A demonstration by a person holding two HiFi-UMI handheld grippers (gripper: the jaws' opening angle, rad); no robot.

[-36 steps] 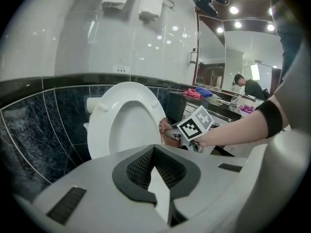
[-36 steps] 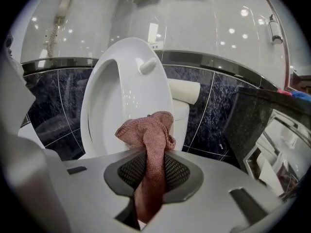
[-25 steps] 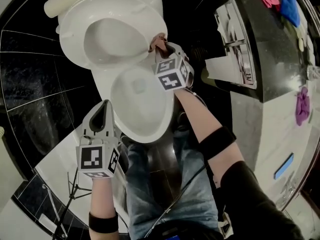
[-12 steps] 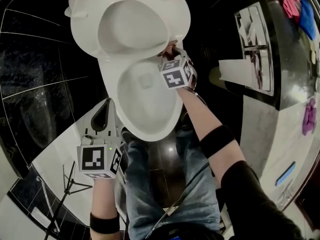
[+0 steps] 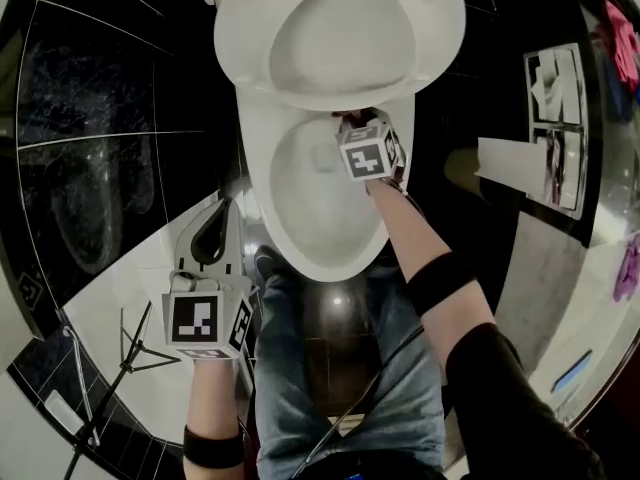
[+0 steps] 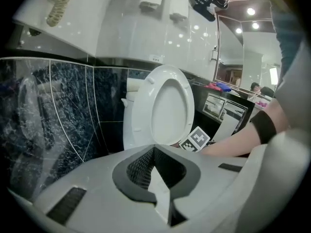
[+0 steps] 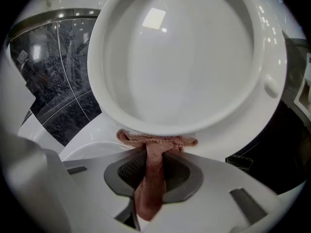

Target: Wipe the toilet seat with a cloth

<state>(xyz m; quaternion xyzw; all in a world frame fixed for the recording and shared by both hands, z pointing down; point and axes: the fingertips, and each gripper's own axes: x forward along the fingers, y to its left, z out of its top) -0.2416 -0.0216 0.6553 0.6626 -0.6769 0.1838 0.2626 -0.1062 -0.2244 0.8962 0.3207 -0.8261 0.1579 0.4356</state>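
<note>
Pinkish cloth (image 7: 154, 144) is clamped in the right gripper (image 7: 151, 159), touching the raised toilet seat (image 7: 97, 81) at its lower edge, frame centre. The left gripper (image 6: 154, 171) is closed and empty. A snagging stroke could tip the seat down.

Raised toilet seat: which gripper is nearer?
Right. The right gripper holds a pink cloth against the lower edge of the raised toilet seat; the left gripper hangs shut beside the bowl.

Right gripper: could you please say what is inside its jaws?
A pinkish cloth is pinched there, bunched against the raised lid's lower rim; what lies beneath the bunch is hidden.
</note>
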